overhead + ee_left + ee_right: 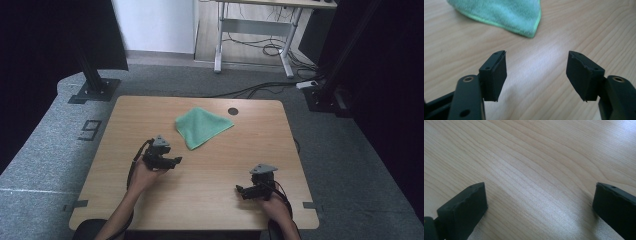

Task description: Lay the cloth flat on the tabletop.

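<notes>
Grey carpet surrounds a pale wooden table [200, 195], with a second desk's white legs and loose cables on the floor beyond it. On the tabletop, toward the far edge and a little left of centre, lies a green cloth [201, 127], folded into a rough triangle with one corner pointing toward the near side; a small dark round grommet [233, 111] sits just past its right tip

Starting from the left: the left gripper [172, 161] hovers near the cloth's near corner but apart from it. In the left gripper view the cloth [506, 15] lies ahead of the jaws, which stand partly open with nothing but bare wood between them, and the pads touch nothing. The right gripper [240, 190] sits well apart from the cloth, close to the near right side of the table, its jaws spread wide over empty wood grain in the right gripper view

By its look the cloth should be light, soft and limp, a microfibre sort with a stitched hem, so it will sag and drape once lifted and cannot break. It is unlikely to slip from rubbery pads. The best hold is probably a pinch on the hemmed corner nearest the left gripper, where the layers bunch thick enough to catch, rather than the flat middle
</notes>
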`<action>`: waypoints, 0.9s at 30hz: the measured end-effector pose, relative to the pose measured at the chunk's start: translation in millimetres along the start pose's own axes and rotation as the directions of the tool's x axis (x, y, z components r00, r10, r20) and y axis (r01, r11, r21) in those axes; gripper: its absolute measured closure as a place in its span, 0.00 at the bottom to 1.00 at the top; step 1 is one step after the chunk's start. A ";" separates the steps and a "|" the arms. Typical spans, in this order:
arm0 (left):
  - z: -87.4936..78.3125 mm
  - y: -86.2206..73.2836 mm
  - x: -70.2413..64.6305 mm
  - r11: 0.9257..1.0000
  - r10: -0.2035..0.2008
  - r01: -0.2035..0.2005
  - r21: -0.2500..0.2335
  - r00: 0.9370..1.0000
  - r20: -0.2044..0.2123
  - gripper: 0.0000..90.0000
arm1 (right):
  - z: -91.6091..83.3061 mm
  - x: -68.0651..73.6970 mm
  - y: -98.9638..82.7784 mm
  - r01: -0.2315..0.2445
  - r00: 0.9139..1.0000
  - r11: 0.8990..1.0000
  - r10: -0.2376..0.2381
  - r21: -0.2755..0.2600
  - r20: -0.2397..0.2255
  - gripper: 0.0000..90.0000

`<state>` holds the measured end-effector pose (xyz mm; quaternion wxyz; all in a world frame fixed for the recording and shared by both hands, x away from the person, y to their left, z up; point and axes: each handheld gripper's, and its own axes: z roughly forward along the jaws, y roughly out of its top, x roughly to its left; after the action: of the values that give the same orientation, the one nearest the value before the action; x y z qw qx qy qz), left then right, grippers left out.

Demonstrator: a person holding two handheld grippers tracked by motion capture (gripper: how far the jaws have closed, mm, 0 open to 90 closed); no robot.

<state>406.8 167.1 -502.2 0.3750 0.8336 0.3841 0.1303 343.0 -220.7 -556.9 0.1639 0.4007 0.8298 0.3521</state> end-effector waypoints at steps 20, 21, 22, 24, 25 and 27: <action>38.8 37.2 -1.3 1.000 0.007 -0.007 -0.007 0.999 0.050 0.66 | 0.0 -0.1 0.0 -0.001 1.000 1.000 0.001 0.000 -0.001 0.00; 40.7 38.1 -0.6 1.000 0.001 0.000 -0.009 0.999 0.049 0.67 | -0.1 -0.1 0.0 -0.001 1.000 1.000 0.001 0.000 -0.001 0.00; 42.6 39.3 0.2 1.000 -0.003 0.003 -0.011 0.999 0.048 0.68 | -0.1 -0.1 0.0 -0.001 1.000 1.000 0.000 0.000 -0.001 0.00; 46.8 42.0 1.6 1.000 -0.016 0.017 -0.015 0.998 0.053 0.70 | 0.0 -0.1 0.0 -0.001 1.000 1.000 0.001 0.000 -0.001 0.00; 48.2 42.9 1.9 1.000 -0.019 0.019 -0.016 0.998 0.053 0.70 | 0.0 -0.1 0.0 -0.001 1.000 1.000 0.001 0.000 -0.001 0.00; 51.9 45.0 2.3 0.999 -0.029 0.031 -0.023 0.998 0.060 0.71 | 0.0 -0.1 0.0 0.000 1.000 1.000 0.000 0.000 -0.001 0.00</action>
<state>459.0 122.5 -505.3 0.3981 0.8267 0.3836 0.1045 343.0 -220.8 -556.9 0.1636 0.4007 0.8298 0.3524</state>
